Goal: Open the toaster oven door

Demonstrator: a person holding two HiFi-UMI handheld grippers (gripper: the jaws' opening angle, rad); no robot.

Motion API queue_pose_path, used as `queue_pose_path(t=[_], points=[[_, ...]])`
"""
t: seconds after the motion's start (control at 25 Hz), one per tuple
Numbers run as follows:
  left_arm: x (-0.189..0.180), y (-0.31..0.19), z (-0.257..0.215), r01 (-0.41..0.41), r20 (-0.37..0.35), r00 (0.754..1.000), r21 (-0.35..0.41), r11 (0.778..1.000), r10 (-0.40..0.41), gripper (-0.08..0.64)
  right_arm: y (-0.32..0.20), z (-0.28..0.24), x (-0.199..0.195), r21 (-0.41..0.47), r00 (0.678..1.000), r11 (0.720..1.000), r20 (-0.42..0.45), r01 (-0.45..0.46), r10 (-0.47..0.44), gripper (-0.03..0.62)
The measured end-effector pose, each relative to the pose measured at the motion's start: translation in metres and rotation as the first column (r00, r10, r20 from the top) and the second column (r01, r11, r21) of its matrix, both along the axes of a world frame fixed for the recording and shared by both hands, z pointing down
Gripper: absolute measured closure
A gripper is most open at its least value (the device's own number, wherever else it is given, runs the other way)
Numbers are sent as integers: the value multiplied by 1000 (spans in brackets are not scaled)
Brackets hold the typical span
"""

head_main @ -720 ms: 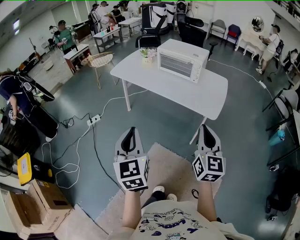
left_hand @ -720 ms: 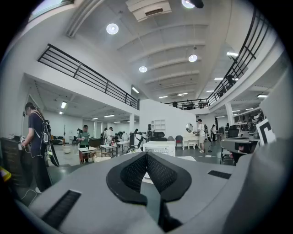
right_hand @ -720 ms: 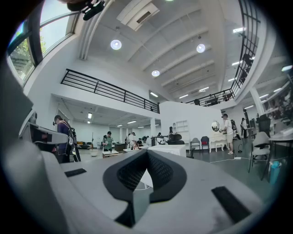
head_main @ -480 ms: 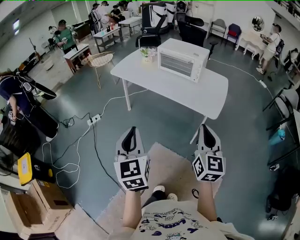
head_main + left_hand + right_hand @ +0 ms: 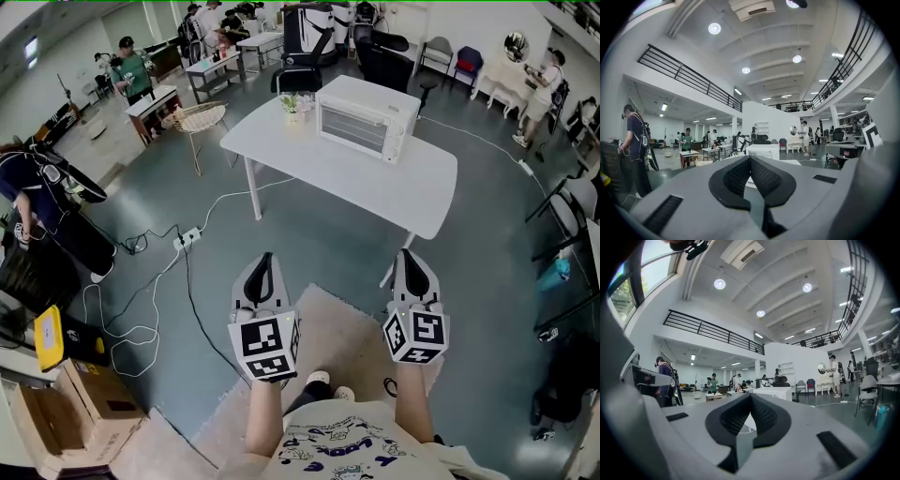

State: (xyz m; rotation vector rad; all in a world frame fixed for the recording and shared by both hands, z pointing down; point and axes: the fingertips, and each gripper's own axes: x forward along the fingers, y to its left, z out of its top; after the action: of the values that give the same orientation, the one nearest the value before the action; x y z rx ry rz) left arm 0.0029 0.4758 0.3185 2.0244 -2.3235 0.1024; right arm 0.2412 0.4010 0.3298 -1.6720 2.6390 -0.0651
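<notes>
A white toaster oven stands on a white table across the room, its glass door closed and facing me. It shows small and distant in the left gripper view and the right gripper view. My left gripper and right gripper are held level side by side in front of my body, well short of the table. Both have their jaws pressed together with nothing between them.
A small potted plant sits on the table beside the oven. Cables and a power strip lie on the floor to the left. A rug lies under my feet. Cardboard boxes stand at lower left; people and chairs surround.
</notes>
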Motion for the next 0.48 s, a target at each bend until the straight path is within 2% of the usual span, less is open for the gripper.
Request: queue_pose_path(t=[0.2, 0.28, 0.36, 0.48], points=[[-21, -9, -7, 75, 31, 997, 41, 996, -77, 554, -6, 9, -17, -14, 1000, 1000, -10, 4, -4, 595], [-27, -17, -9, 78, 26, 997, 49, 996, -79, 545, -11, 12, -24, -18, 1000, 1000, -10, 5, -5, 595], [-33, -25, -8, 63, 5, 998, 53, 997, -63, 511, -16, 15, -30, -20, 1000, 1000, -7, 5, -5, 595], [-39, -37, -3, 35, -23, 999, 61, 998, -34, 420, -22, 19, -36, -20, 1000, 1000, -4, -2, 2, 595]])
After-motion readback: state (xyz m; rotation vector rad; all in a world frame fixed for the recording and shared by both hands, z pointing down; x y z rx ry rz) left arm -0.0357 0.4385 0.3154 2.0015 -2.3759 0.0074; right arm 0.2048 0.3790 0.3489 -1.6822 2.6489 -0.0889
